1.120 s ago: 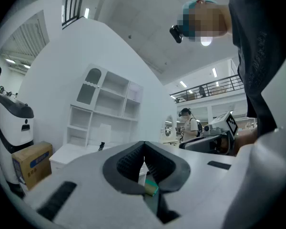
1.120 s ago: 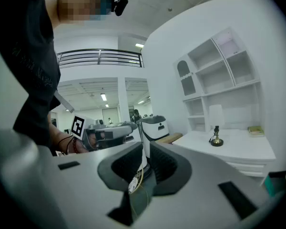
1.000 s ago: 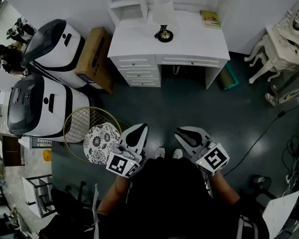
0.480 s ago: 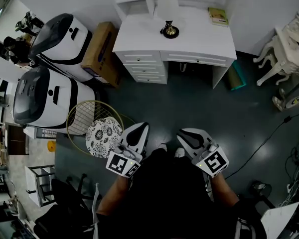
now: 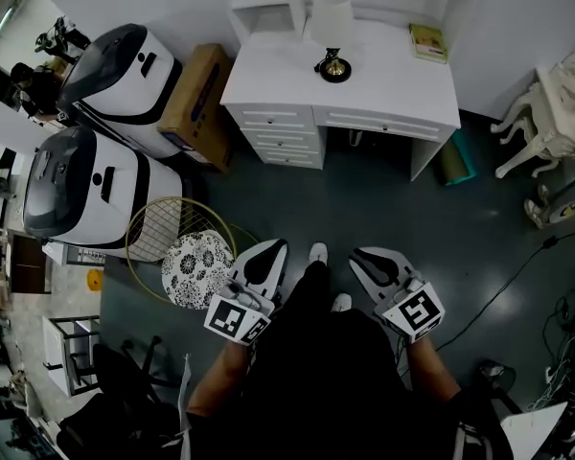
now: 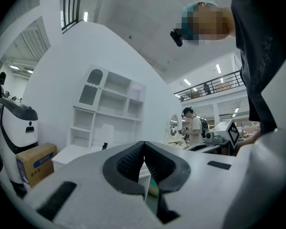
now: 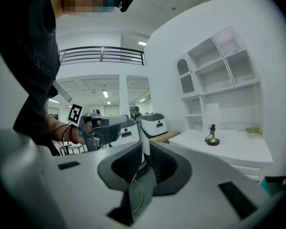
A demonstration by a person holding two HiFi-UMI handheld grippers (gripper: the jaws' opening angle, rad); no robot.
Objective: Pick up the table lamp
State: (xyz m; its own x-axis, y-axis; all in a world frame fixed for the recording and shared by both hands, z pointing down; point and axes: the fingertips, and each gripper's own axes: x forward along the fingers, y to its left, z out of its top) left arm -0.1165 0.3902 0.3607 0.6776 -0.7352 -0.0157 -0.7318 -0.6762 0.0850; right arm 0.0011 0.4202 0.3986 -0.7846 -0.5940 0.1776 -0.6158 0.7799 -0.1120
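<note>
The table lamp [image 5: 333, 38], with a white shade and a dark stem on a brass foot, stands on the white desk [image 5: 383, 84] at the far side of the room. It also shows small in the left gripper view [image 6: 105, 140] and on the desk top in the right gripper view [image 7: 212, 128]. My left gripper [image 5: 270, 248] and right gripper [image 5: 362, 255] are held close to my body, far from the desk. Both point toward the desk. The left gripper [image 6: 144, 146] has its jaws together with nothing between them, and so does the right gripper [image 7: 146, 146].
Two white and black machines [image 5: 105, 75] [image 5: 77, 195] and a cardboard box [image 5: 194, 103] stand left of the desk. A wire stool with a patterned cushion [image 5: 194, 268] is near my left. A book [image 5: 428, 41] lies on the desk. White ornate furniture [image 5: 556, 113] and a floor cable [image 5: 517, 257] are at right.
The desk and lamp have slid lower and slightly right in the head view as I step toward them. One shoe now shows ahead between the grippers. Both grippers stay shut.
</note>
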